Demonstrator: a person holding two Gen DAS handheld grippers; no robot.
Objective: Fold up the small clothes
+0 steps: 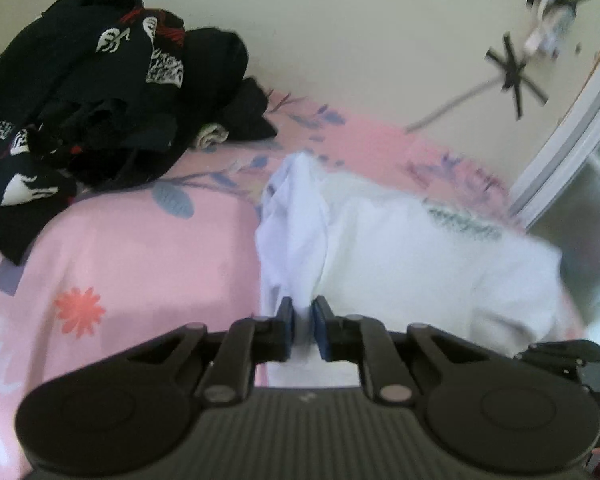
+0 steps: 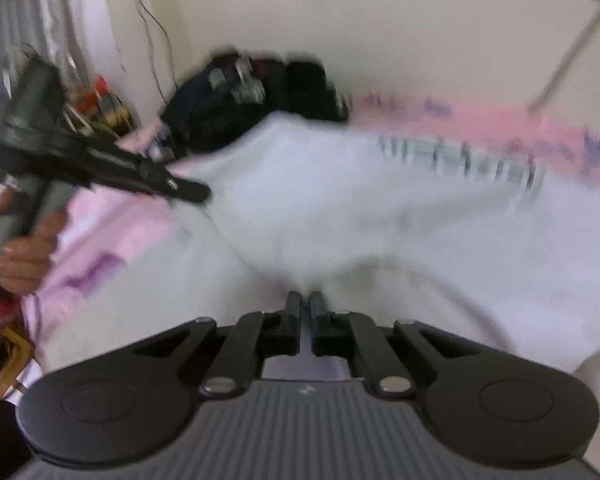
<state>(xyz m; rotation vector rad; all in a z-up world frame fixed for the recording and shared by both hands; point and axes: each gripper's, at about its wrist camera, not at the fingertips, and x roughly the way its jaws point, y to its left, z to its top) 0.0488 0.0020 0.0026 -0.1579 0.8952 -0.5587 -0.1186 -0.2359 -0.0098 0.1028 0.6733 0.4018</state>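
Left gripper (image 1: 303,324) fingers pinch a white garment's (image 1: 400,248) near edge, frame centre; right gripper (image 2: 304,316) fingers close on its fold. Bare pink bedsheet (image 1: 131,256) lies lower left; dark clothes pile (image 1: 79,92) upper left.

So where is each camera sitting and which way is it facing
Left wrist: on the left gripper, looking down and forward over the white shirt on the pink sheet; the gripper is shut on shirt fabric.
Right wrist: on the right gripper, shut at the shirt; left hand shows.
Shared: shirt, sheet, dark pile.
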